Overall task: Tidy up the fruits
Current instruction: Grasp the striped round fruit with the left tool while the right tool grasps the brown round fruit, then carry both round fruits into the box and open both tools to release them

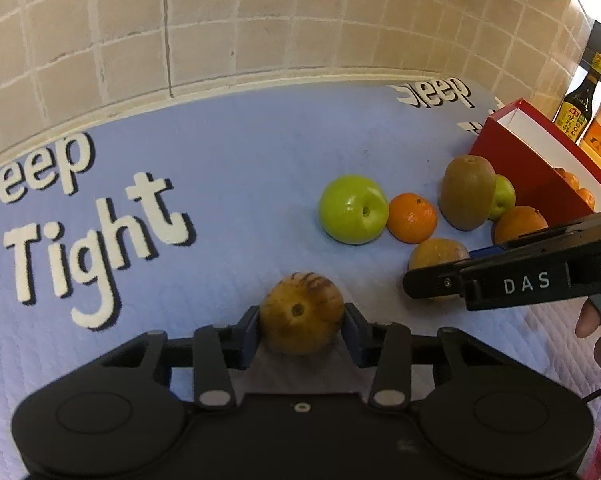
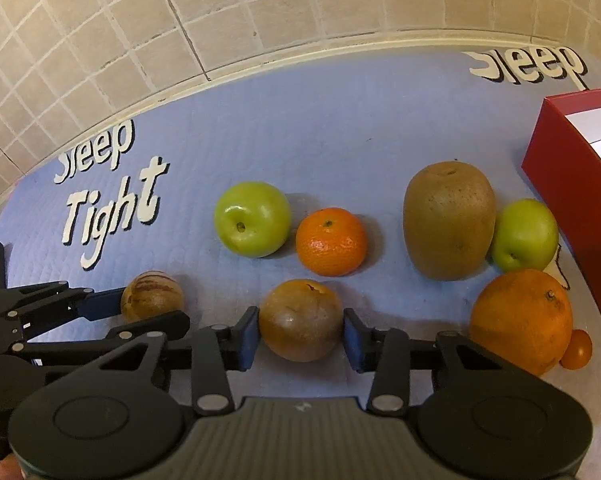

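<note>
- Left gripper (image 1: 301,330) is clamped on a striped tan fruit (image 1: 302,312); both blue pads touch its sides, and it sits on the blue mat (image 1: 228,184).
- Right gripper (image 2: 301,334) grips a brown round fruit (image 2: 300,319); the left pad presses its side, the right pad is at its other side.
- No earlier picture is given, so only the grips can be told.
- Both held fruits lie near the mat's front edge, the striped one left of the brown one.
- Behind them, mid-mat, a green apple (image 2: 252,219) touches a mandarin (image 2: 331,241).
- Further right a kiwi (image 2: 449,220) stands upright, touching a small green apple (image 2: 524,235).
- A large orange (image 2: 521,320) lies in front of that apple, with a tiny orange fruit (image 2: 577,349) just beside it.
- A red box (image 2: 560,168) stands at the mat's right edge; the left view shows orange fruit inside.
- Two bottles (image 1: 580,108) stand beyond the box.
</note>
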Tool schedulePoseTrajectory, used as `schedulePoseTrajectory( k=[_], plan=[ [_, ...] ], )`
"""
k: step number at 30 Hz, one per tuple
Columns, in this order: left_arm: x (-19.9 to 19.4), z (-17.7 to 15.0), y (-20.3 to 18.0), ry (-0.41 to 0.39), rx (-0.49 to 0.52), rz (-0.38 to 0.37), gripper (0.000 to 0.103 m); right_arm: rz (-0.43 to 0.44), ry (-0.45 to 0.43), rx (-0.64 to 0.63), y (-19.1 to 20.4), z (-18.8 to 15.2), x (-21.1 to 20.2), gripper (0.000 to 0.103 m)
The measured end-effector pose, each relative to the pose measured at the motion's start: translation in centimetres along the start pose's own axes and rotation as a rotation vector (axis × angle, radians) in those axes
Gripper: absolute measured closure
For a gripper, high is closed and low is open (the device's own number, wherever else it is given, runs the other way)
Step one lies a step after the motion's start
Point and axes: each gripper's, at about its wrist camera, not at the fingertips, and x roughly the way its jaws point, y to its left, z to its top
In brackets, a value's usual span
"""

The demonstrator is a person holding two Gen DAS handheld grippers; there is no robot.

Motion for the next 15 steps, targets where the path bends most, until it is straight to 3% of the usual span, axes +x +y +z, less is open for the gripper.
schedulePoseTrajectory(
  k=[6,15],
  plan=[
    [-1.9,0.9,-0.9,-0.055,0.045,-0.015,0.053,0.031,-0.015,0.025,-0.5,0.1,-1.5,0.059],
    [-5.5,4.3,-4.0,-0.193,0.158,-0.059,0.053,0.048,-0.162,0.085,-2.6,1.2,-7.0,0.059]
  ],
)
